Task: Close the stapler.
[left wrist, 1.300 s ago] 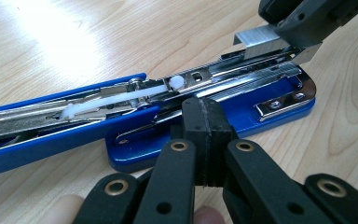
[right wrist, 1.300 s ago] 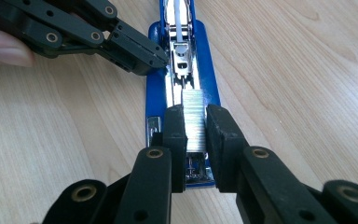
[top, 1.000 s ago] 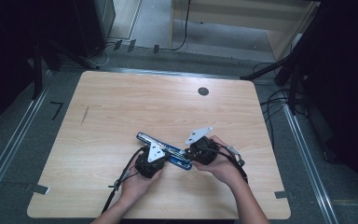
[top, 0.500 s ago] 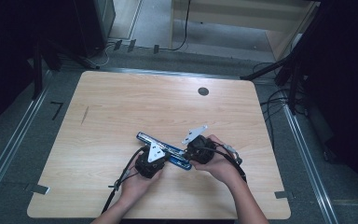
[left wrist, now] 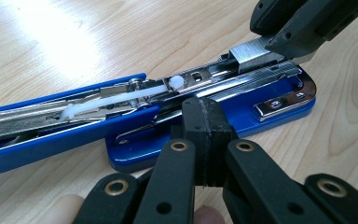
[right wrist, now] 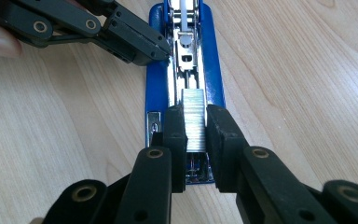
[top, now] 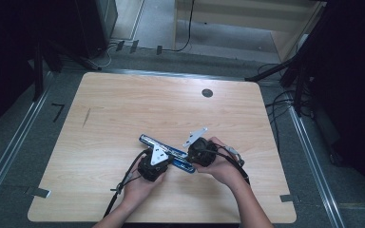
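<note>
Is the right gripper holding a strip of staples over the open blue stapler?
Yes, the right gripper clamps a strip of staples between its pads, above the blue stapler's open channel.

closed hand-held gripper (left wrist: 204,140) against open blue stapler (left wrist: 223,105) (staples (left wrist: 254,50) loaded).

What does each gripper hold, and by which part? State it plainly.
The right gripper holds a strip of staples by its long sides, over the open blue stapler's magazine. The left gripper is shut, pressing on the stapler's side, holding nothing.

Blue stapler (left wrist: 223,109), silver staples (right wrist: 194,116)
</note>
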Tool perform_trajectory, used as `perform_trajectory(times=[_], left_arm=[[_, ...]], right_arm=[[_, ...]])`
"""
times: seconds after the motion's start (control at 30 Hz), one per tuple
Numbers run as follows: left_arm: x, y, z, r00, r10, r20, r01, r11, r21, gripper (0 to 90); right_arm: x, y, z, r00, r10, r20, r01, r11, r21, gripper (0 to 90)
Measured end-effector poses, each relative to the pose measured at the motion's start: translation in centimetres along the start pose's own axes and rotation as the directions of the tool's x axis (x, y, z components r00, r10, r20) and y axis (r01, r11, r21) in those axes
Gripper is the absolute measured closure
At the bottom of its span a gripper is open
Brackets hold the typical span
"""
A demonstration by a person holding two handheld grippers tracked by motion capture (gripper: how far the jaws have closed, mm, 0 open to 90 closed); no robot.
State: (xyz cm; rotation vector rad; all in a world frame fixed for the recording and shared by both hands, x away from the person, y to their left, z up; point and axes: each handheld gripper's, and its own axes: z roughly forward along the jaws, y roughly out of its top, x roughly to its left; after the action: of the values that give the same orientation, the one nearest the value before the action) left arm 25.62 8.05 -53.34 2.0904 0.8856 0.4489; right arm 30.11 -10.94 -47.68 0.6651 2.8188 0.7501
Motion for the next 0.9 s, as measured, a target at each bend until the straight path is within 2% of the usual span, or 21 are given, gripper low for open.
perform_trajectory(times=[0.5,0.9], left_arm=[[-0.01,0.0,0.0,1.0,0.001,0.0,-0.001,1.0,0.0,90.0],[-0.02,0.0,0.0,1.0,0.0,0.0,0.0,1.0,0.0,90.0]], right_arm=[[0.2,0.4,0.23,0.9998,-0.016,0.014,0.016,0.999,0.029,79.6],[0.14,0.05,0.39,0.9999,-0.005,0.013,0.005,1.0,-0.009,79.1]])
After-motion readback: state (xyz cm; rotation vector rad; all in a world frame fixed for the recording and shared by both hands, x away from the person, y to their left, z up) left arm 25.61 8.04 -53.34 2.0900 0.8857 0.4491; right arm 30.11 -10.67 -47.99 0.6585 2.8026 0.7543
